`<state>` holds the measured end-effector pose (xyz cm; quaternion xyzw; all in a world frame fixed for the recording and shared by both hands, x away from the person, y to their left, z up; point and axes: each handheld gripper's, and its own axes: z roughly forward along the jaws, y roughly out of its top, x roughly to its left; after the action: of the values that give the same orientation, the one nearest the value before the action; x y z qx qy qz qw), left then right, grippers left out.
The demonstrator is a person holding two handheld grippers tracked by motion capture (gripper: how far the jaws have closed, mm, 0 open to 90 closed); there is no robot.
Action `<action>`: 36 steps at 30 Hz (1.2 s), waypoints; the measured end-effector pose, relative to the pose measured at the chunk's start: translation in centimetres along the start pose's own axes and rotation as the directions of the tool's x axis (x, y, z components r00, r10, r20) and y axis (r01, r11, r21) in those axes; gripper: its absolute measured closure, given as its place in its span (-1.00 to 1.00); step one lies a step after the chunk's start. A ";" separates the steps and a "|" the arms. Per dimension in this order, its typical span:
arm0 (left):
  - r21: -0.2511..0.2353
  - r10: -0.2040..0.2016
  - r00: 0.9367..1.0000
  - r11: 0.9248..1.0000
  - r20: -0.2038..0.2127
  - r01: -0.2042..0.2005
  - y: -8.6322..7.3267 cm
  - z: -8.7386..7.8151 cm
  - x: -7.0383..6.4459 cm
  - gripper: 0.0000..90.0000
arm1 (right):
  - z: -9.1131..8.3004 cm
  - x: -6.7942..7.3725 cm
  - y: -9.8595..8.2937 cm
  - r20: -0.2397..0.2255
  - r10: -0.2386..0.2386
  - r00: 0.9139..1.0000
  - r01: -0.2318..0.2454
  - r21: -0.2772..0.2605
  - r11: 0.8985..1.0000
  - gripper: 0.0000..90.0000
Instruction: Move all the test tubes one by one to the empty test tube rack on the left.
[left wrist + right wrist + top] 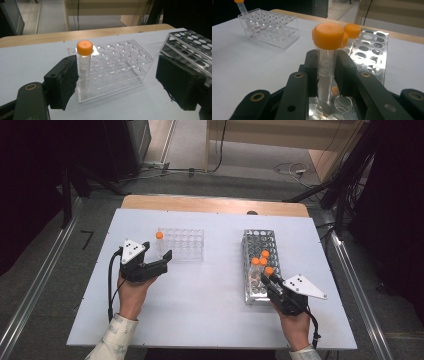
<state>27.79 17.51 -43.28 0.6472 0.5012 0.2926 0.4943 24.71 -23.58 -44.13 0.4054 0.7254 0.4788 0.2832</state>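
While clamped by the right gripper (327, 75), tube (326, 70) upright, cap upward.

High view looks forward and down over the whole surface (200, 310). Each gripper view sits low and close, facing across it; both share the clear rack (117, 62) and metal rack (369, 50).

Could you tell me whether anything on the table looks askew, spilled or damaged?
Nothing stands out. The metal rack and clear rack sit flat, the orange-capped tube in the clear rack stands upright, and the right claw grips another tube upright. No spills visible.
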 end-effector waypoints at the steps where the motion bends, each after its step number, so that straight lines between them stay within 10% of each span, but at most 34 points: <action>1: -0.001 0.000 1.000 1.000 0.000 0.000 0.0 0.0 0.0 -0.59 | -0.4 0.0 0.5 -0.005 -0.004 1.000 0.004 -0.010 1.000 0.58; 14: -0.007 0.006 1.000 1.000 0.017 -0.006 0.2 -0.3 -0.2 -0.59 | -2.0 2.4 3.7 -0.056 -0.055 0.997 0.050 -0.090 0.995 0.59; 36: -0.005 0.029 0.998 1.000 0.053 -0.029 0.1 -0.4 -1.0 -0.58 | 6.7 10.5 4.4 -0.222 -0.091 0.971 0.089 -0.020 0.996 0.59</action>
<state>27.12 16.71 -42.88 0.6608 0.4777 0.2836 0.5047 26.11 -10.46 -42.91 0.3147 0.7678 0.5113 0.2236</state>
